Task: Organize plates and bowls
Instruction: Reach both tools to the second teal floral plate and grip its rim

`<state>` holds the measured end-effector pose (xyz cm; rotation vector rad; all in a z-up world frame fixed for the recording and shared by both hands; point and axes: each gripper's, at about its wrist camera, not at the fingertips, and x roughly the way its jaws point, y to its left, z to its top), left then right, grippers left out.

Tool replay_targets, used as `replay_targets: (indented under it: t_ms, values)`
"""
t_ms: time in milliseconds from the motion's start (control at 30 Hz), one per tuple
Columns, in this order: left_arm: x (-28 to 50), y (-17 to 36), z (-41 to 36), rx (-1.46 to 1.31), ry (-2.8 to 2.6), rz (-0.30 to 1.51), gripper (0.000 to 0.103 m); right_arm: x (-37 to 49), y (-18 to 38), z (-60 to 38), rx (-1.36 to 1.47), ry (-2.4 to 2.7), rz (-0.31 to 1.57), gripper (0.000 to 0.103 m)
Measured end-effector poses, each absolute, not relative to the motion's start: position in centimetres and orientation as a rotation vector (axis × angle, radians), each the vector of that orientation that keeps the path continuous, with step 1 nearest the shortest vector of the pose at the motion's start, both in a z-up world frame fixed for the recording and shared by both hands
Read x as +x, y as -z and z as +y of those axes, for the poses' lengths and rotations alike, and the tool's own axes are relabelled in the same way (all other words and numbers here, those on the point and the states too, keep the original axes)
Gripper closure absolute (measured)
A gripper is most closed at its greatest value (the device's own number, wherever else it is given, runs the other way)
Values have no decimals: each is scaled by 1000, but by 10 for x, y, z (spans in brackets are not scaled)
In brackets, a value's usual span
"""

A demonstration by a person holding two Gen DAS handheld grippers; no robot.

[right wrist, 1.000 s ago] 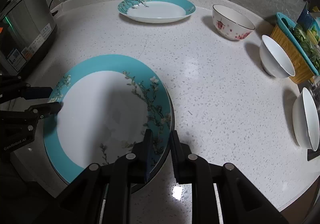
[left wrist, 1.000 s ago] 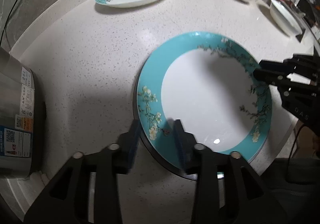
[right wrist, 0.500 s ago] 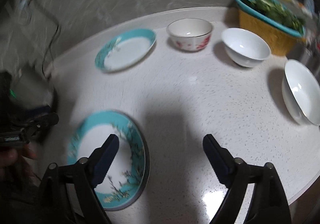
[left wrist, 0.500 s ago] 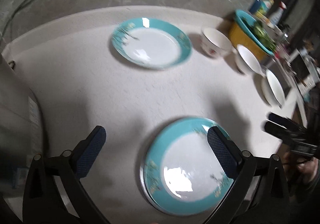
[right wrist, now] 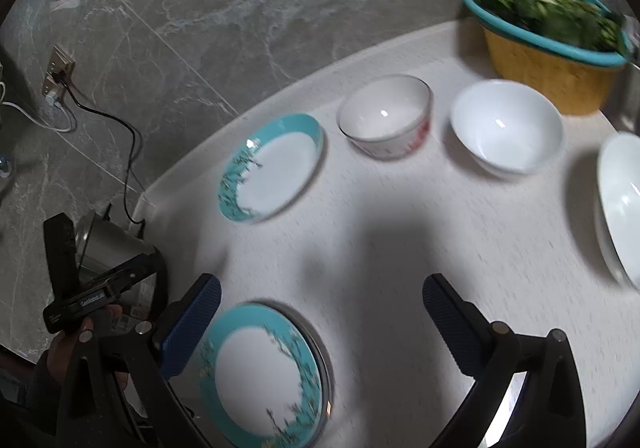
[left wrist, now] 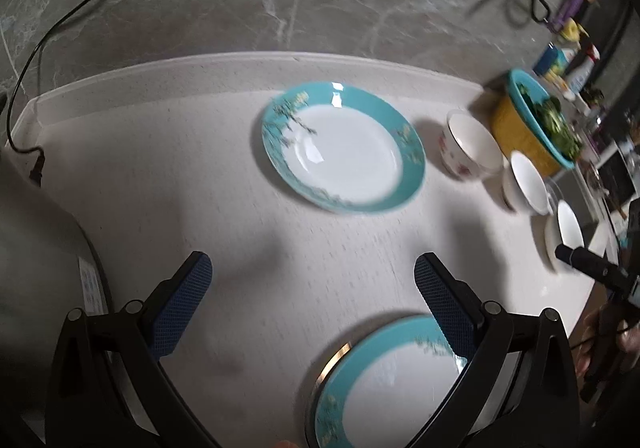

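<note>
A teal-rimmed plate with a blossom pattern (left wrist: 392, 388) (right wrist: 264, 376) lies at the near edge of the white counter (left wrist: 160, 188), and a second rim shows under its edge. My left gripper (left wrist: 314, 300) hangs open above it, holding nothing. The jaws of my right gripper (right wrist: 320, 316) are opening, also empty, above and to the right of that plate. A matching plate (left wrist: 344, 148) (right wrist: 272, 168) lies further back. Right of it stand a bowl with red flowers (right wrist: 386, 116), a white bowl (right wrist: 506, 126) and a larger white bowl (right wrist: 622, 204).
A yellow basket with a teal colander of greens (right wrist: 548, 48) stands at the back right. A steel cooker (left wrist: 40, 268) (right wrist: 108, 248) sits at the counter's left edge, its cord running to a wall socket (right wrist: 56, 76). A grey marble wall backs the counter.
Both grippers let go of the near plate's rim, spread wide and rose up and back. The plate stays on the counter and now lies low in both views.
</note>
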<state>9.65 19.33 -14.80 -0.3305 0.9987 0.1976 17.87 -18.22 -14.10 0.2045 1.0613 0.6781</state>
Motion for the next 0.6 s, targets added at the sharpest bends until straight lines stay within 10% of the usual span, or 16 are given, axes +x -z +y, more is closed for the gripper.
replay_targets:
  t_ms: [600]
  values:
    - [212, 194, 279, -520, -248, 1096, 0, 321, 140, -75, 236, -799, 1135, 3]
